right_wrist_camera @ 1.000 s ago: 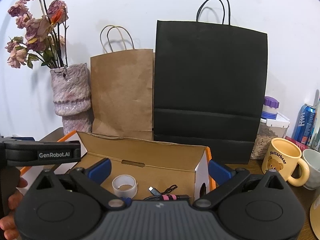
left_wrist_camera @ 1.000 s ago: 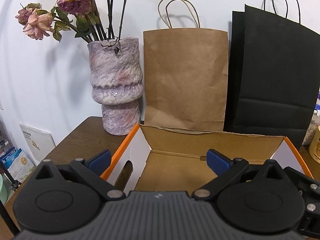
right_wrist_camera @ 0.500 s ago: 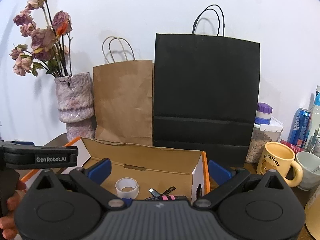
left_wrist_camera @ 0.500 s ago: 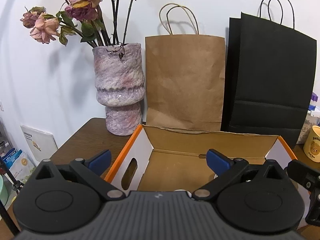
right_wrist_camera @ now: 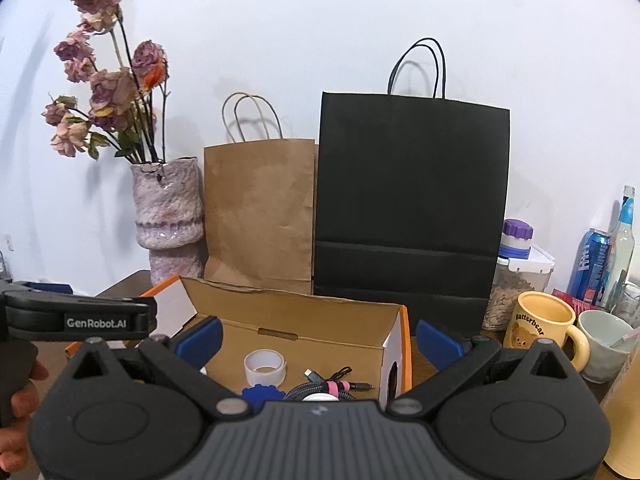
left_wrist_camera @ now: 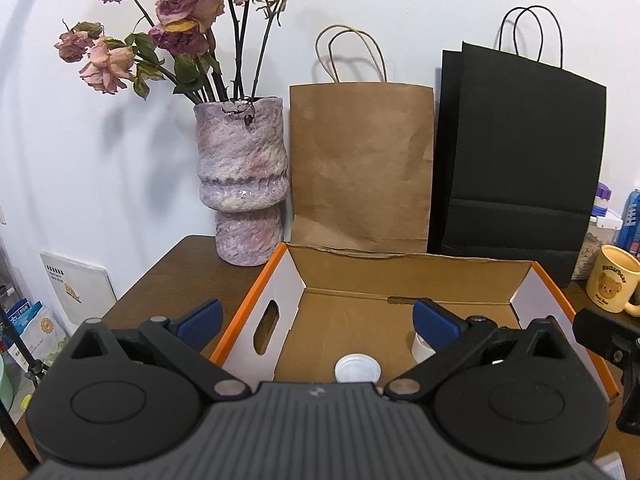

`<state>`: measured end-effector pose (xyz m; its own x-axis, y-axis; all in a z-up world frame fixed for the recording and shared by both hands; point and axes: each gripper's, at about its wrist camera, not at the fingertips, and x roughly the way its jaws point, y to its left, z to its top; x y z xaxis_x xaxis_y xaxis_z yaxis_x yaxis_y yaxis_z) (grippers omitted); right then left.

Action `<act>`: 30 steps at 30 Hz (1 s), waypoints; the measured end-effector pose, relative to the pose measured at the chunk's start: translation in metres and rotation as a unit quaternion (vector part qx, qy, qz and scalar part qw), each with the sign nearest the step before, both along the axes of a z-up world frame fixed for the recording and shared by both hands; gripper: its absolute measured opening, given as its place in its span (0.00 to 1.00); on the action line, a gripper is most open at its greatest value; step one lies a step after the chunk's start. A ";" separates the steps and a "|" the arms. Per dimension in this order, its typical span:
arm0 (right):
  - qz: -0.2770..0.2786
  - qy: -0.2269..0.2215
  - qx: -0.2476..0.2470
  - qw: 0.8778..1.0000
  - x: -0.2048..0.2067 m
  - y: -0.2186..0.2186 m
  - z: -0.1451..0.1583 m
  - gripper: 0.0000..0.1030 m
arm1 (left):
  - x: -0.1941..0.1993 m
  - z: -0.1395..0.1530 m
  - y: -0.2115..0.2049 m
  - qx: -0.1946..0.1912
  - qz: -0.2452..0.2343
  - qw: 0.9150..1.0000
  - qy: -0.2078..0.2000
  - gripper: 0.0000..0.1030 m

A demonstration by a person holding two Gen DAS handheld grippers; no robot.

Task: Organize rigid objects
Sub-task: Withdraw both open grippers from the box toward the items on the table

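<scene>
An open cardboard box point(left_wrist_camera: 400, 280) with orange edges sits on the brown table; the right wrist view shows the same cardboard box point(right_wrist_camera: 304, 316). Inside lie a white tape roll point(right_wrist_camera: 265, 367), a blue ridged cap point(right_wrist_camera: 262, 394) and a braided cable with a pink band point(right_wrist_camera: 328, 388). A white round lid point(left_wrist_camera: 357, 369) shows in the left wrist view. My left gripper point(left_wrist_camera: 318, 322) is open above the box's near left part, holding nothing. My right gripper point(right_wrist_camera: 318, 340) is open over the box's near right part, also holding nothing. The left tool point(right_wrist_camera: 76, 318) appears at the right view's left edge.
A mottled pink vase point(left_wrist_camera: 241, 184) with dried roses, a brown paper bag point(left_wrist_camera: 360, 164) and a black paper bag point(left_wrist_camera: 520, 160) stand behind the box. A yellow bear mug point(right_wrist_camera: 540, 326), a white cup point(right_wrist_camera: 604, 338), a seed jar point(right_wrist_camera: 516, 288), a blue can point(right_wrist_camera: 592, 264) and a bottle point(right_wrist_camera: 624, 236) crowd the right.
Both grippers have pulled back and risen, so the box looks lower and smaller. More of its contents show now, including the white lid and blue cap. Both stay open.
</scene>
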<state>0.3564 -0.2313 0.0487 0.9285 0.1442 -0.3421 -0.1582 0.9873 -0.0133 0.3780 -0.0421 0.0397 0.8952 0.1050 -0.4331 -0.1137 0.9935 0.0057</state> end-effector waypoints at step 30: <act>0.028 0.016 -0.025 0.999 -0.084 0.010 -0.007 1.00 | -0.089 0.004 0.009 -0.001 -0.011 1.000 0.006 1.00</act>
<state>0.2727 -0.2213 0.0419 0.9080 0.1783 -0.3791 -0.2151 0.9750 -0.0566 0.2892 -0.0332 0.0438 0.8924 0.0856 -0.4431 -0.0928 0.9957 0.0054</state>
